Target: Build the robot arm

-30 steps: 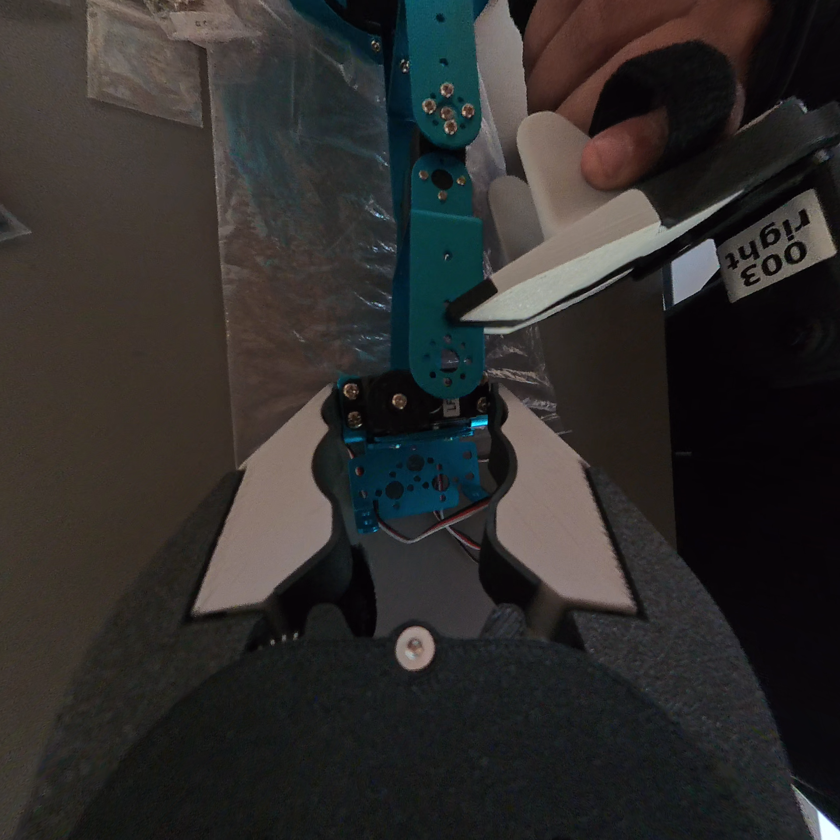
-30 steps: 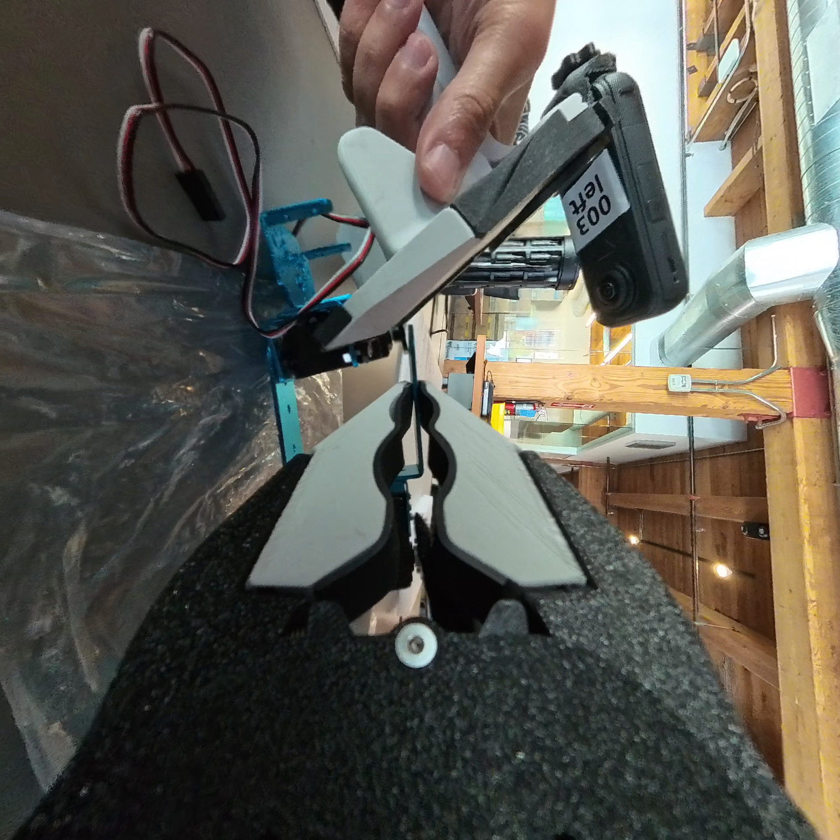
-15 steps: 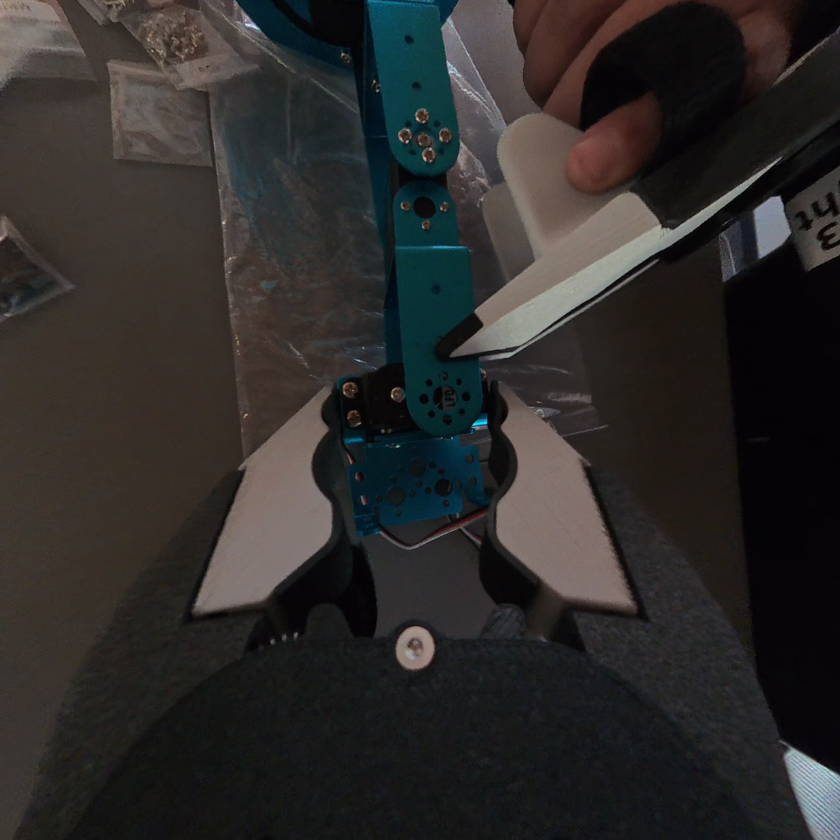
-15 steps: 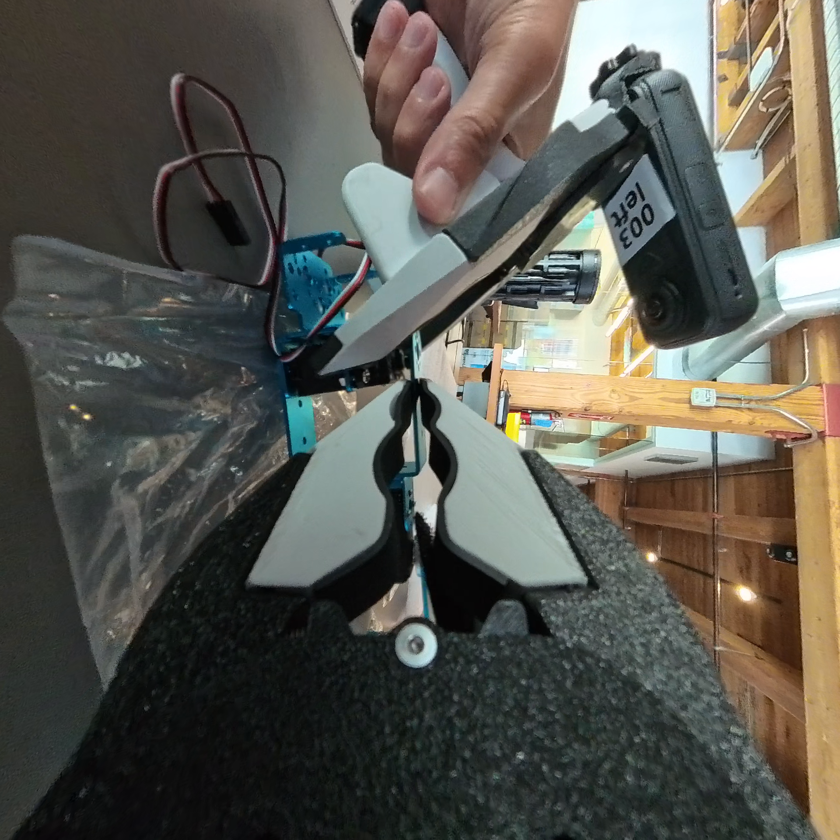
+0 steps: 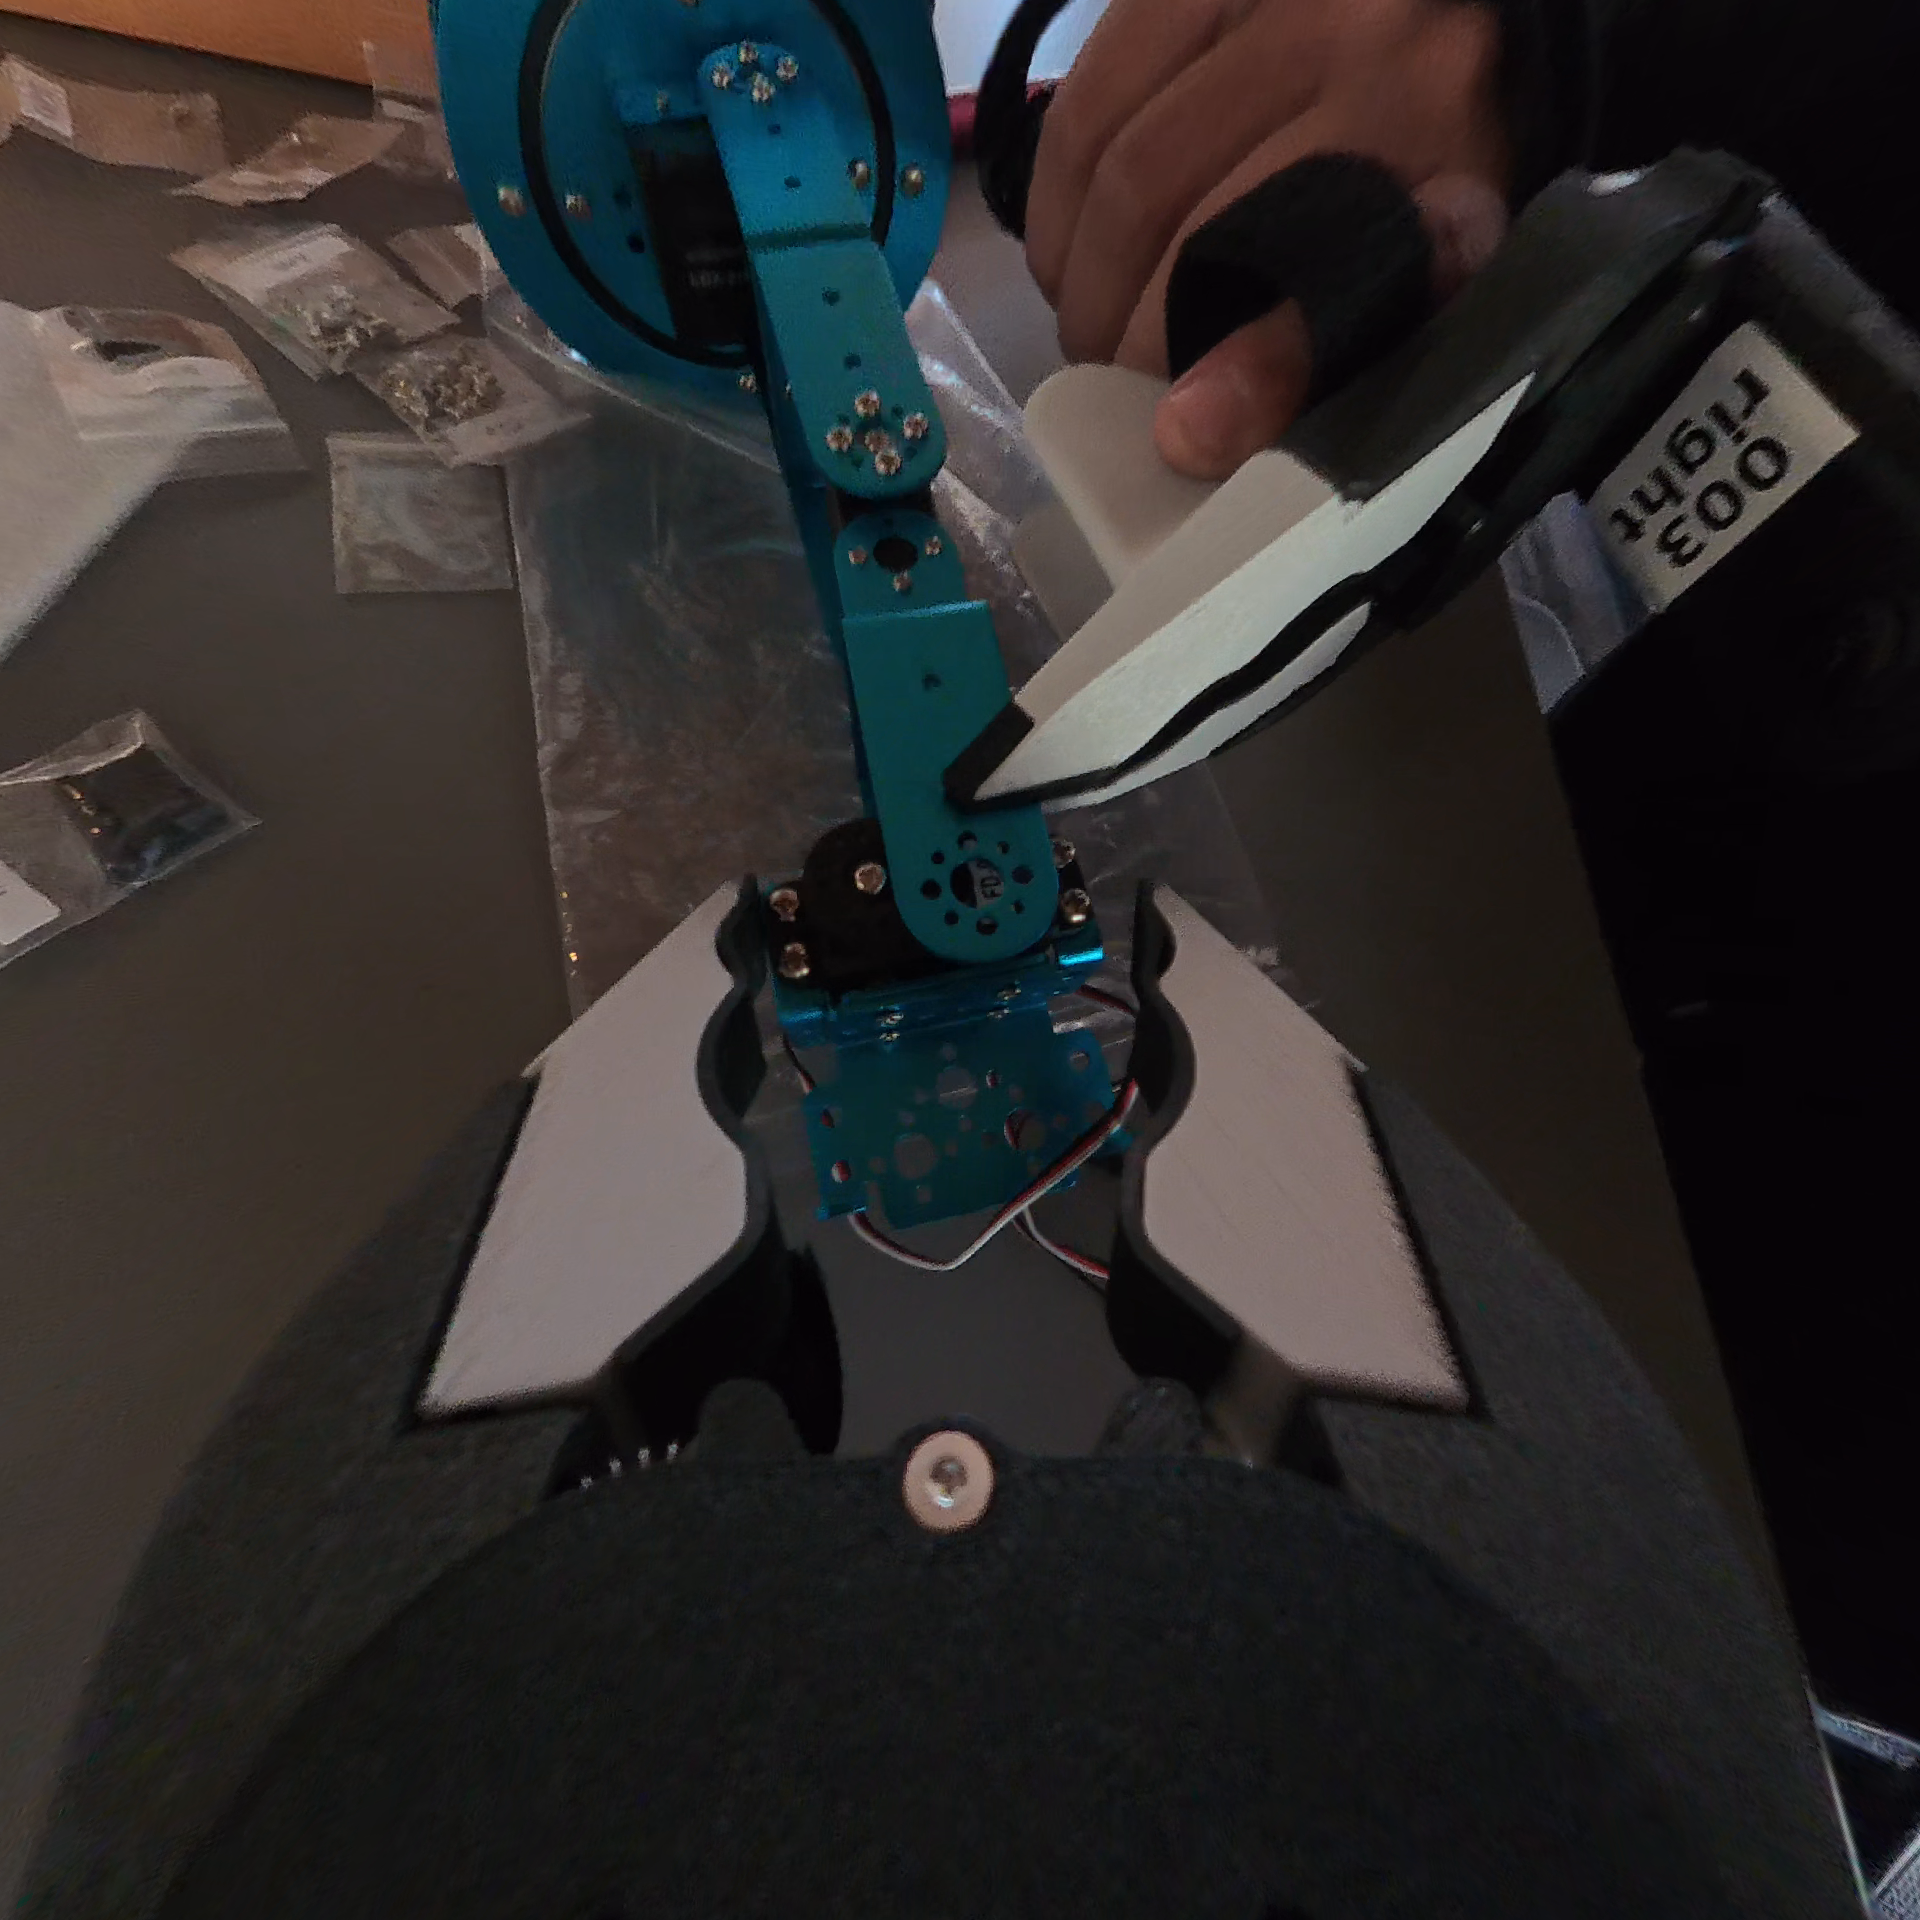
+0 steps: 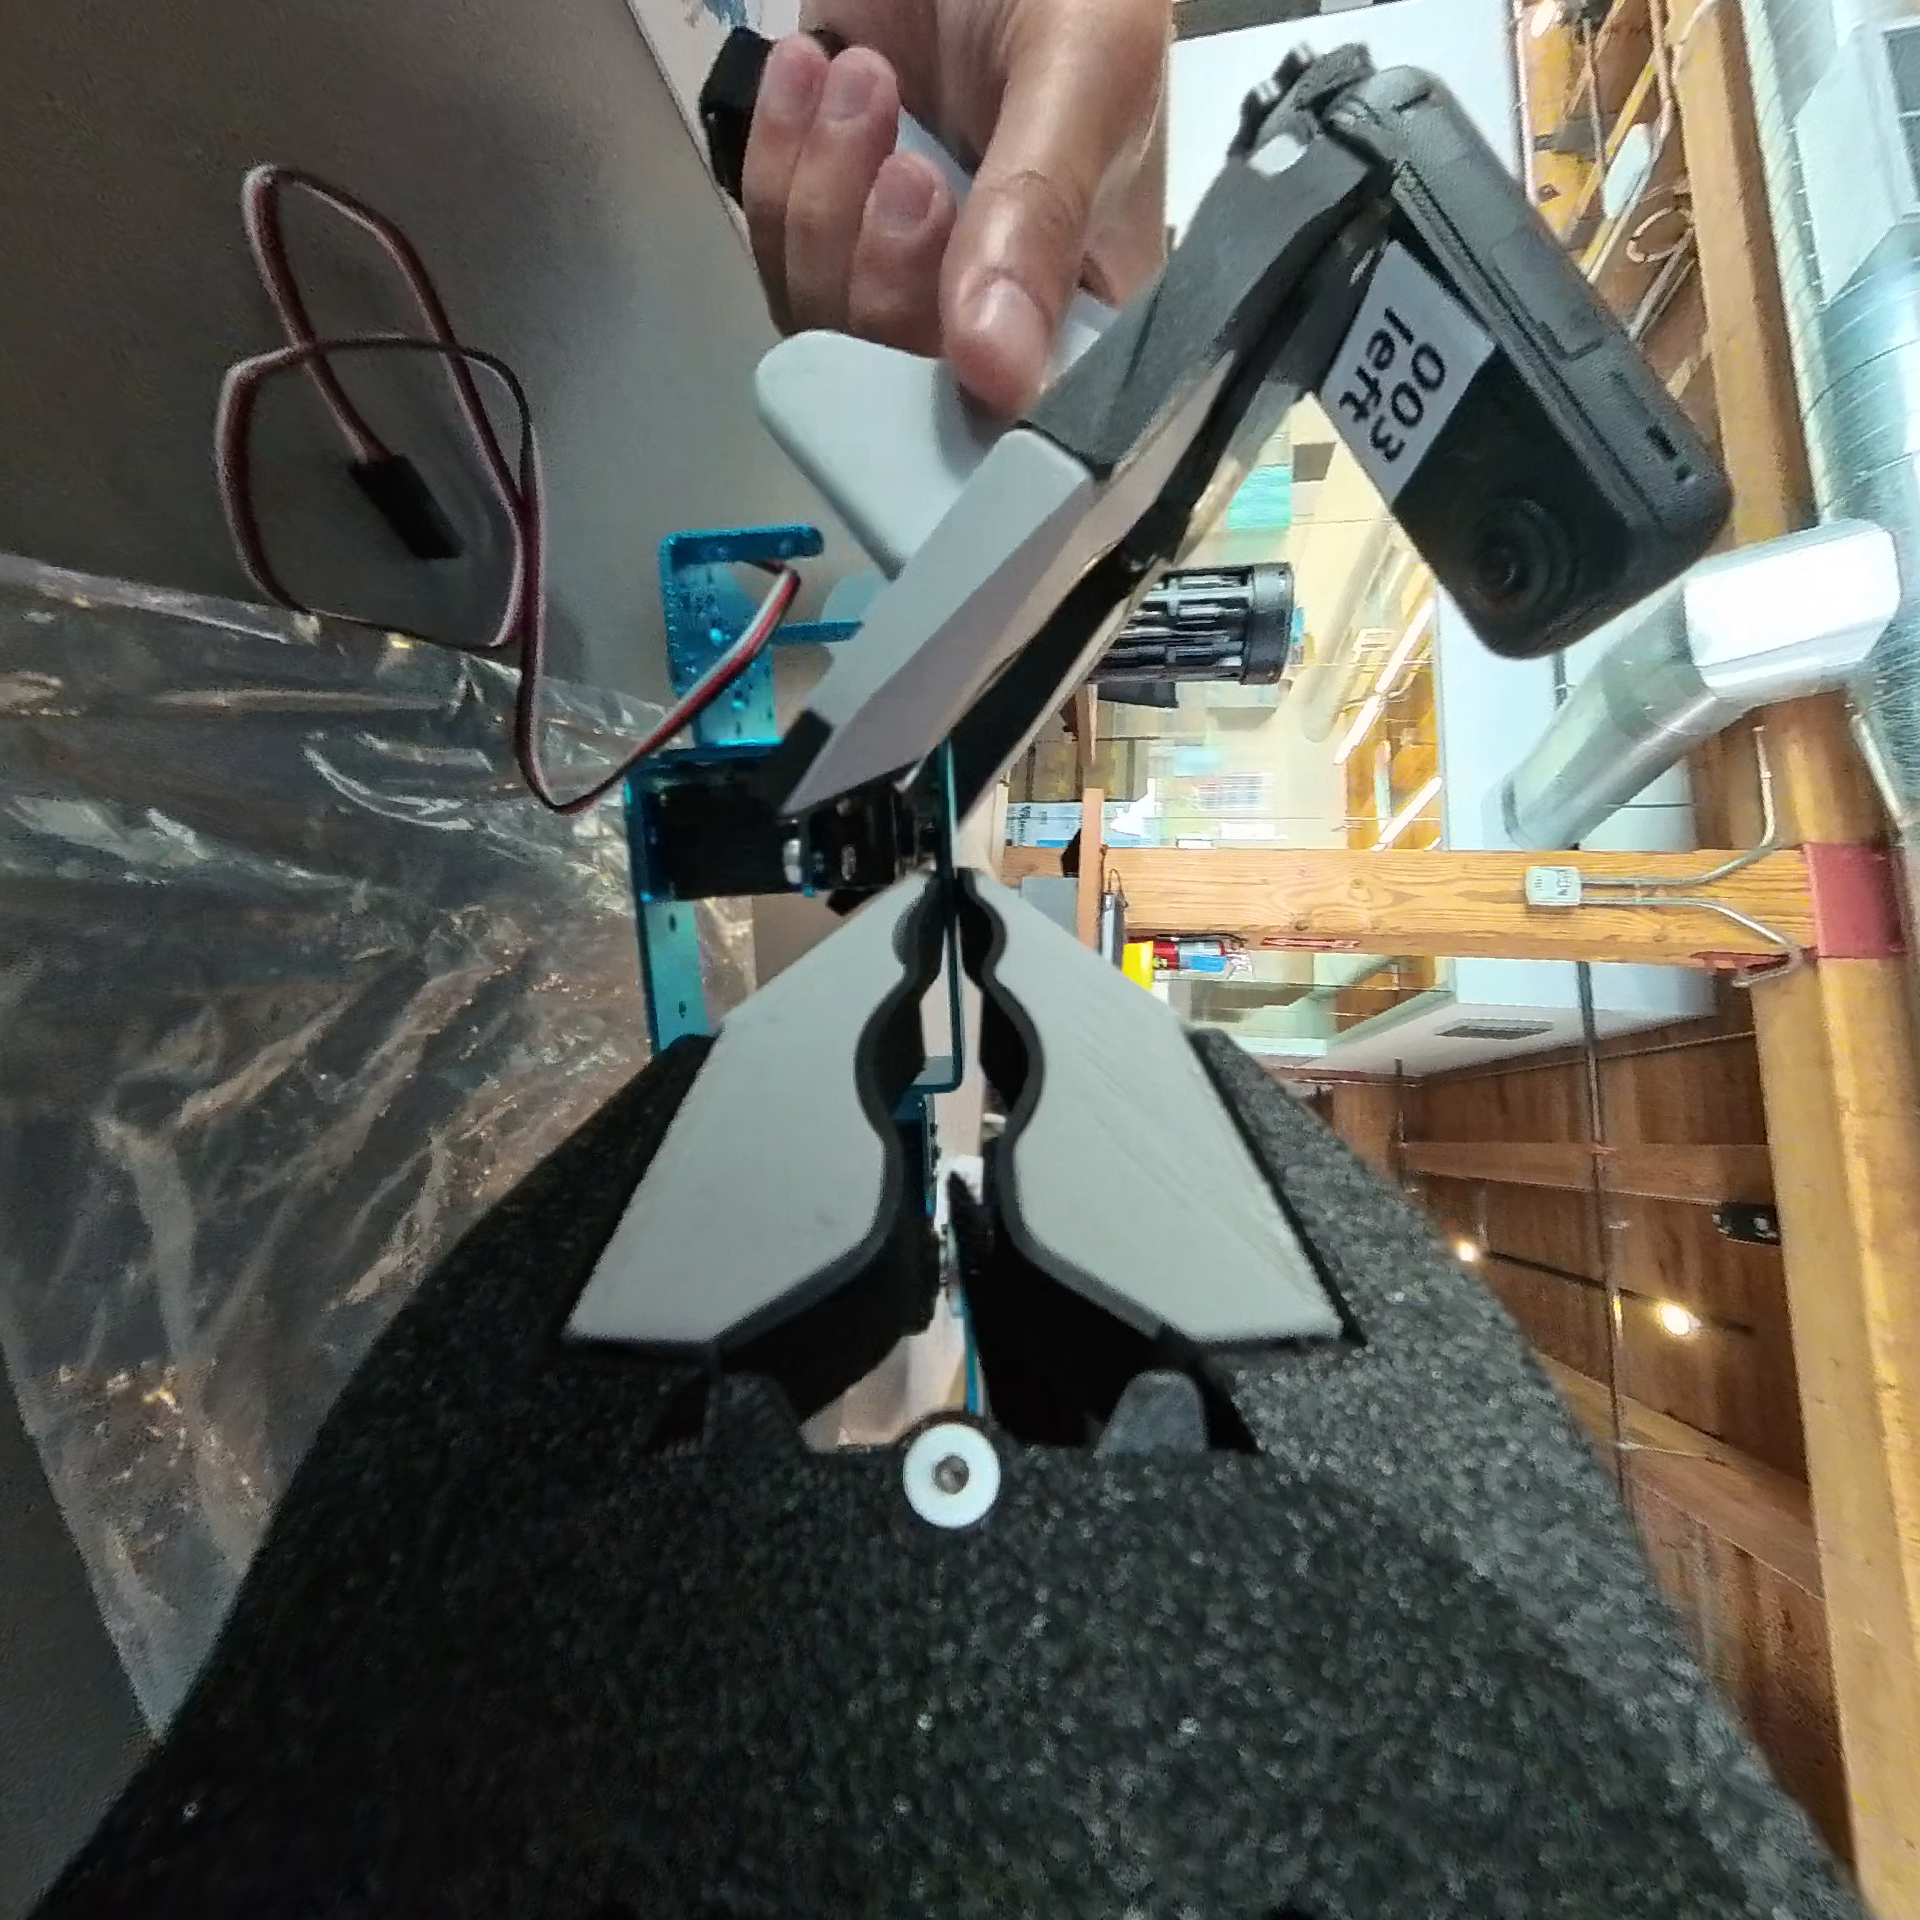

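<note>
A blue metal robot arm (image 5: 873, 343) with a round base lies over a clear plastic bag. My left gripper (image 5: 940, 930) is shut on the black servo and blue bracket (image 5: 935, 1122) at the arm's end. It also shows in the right wrist view (image 6: 821, 790), held by a hand. My right gripper (image 6: 948, 891) is shut on the thin edge of the blue link plate (image 6: 951, 997). In the left wrist view its tip (image 5: 971, 784) pinches the link (image 5: 925, 675) just above the servo joint. A hand (image 5: 1226, 208) holds it.
The servo's red, white and black cable (image 6: 384, 364) ends in a black plug (image 6: 405, 504) on the grey table. The clear bag (image 6: 260, 883) spreads under the arm. Several small bags of screws and parts (image 5: 343, 312) lie at the far left. Wooden beams (image 6: 1455, 883) stand behind. It is some 7 cm from my left tips to the black plug (image 6: 405, 504).
My right gripper has slid down the blue link toward the servo joint. The arm now tilts and its round base has come into view. Both grippers have kept their hold.
</note>
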The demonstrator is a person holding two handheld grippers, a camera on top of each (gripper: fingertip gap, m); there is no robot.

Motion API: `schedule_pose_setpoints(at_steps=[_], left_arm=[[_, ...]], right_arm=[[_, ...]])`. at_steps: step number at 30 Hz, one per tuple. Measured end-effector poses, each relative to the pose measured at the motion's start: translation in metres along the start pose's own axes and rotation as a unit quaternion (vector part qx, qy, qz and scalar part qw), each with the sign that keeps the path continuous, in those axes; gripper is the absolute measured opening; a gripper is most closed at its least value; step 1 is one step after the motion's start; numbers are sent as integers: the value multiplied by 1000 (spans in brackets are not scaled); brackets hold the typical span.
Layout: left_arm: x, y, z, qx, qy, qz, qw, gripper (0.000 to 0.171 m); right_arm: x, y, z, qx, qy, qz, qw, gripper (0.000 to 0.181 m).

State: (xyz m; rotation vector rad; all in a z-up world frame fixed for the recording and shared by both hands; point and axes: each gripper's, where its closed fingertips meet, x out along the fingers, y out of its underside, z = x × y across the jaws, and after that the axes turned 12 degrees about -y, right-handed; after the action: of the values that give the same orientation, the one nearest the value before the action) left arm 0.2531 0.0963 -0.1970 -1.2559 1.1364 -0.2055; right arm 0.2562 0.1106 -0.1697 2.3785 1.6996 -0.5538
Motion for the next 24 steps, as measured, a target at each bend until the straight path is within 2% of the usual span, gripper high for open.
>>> schedule_pose_setpoints(at_steps=[6, 12, 16, 20, 24], left_arm=[[-24, -16, 8, -46, 38, -45, 997, 77], [-70, -52, 27, -83, 37, -145, 985, 81], [-92, -69, 41, -89, 4, -190, 978, 84], [-95, -76, 40, -81, -21, -202, 976, 83], [-80, -75, 34, -67, -36, -189, 979, 83]], right_arm=[[5, 6, -12, 14, -24, 14, 1000, 1], [-2, 27, -60, 95, -21, 14, 995, 1], [-9, 45, -88, 141, -14, 21, 990, 2], [-21, 60, -108, 188, -2, 13, 982, 3], [-34, 72, -124, 227, 10, 3, 974, 3]])
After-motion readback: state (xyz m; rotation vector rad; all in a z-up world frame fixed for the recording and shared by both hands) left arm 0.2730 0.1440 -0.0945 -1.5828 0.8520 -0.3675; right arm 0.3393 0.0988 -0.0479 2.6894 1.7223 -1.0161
